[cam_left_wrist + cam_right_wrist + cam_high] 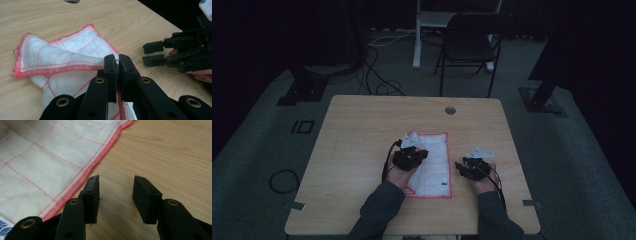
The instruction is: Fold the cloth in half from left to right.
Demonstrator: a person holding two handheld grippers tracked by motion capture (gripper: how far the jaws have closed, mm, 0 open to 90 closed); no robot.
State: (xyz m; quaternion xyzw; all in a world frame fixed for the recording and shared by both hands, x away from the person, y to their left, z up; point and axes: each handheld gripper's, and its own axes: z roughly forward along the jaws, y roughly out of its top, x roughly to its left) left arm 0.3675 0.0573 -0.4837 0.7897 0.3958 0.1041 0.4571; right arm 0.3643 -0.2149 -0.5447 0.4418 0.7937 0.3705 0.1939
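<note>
A: State the position of the cloth (432,162).

B: The white cloth with red stitched edging lies flat on the wooden tabletop (362,130), near the person's edge, between the two hands. Its far left corner is lifted and folded over toward the middle.

A: Condition of the left hand-held gripper (117,65)?

B: Jaws closed on the cloth. In the left gripper view the two black pads pinch the red hem at the tip of the lifted corner, and the fabric runs taut from the pads back to the folded portion. In the high view this gripper (410,156) sits over the left half of the cloth.

A: Condition of the right hand-held gripper (115,195)?

B: Jaws apart, nothing between them. In the right gripper view bare tabletop shows in the gap; the left pad sits just beside the cloth's red edge, and whether it touches that edge cannot be told. In the high view this gripper (473,166) rests just right of the cloth.

A: Surroundings?

B: A round grommet hole (450,110) at the far edge of the tabletop; a black chair (472,42) beyond it.
</note>
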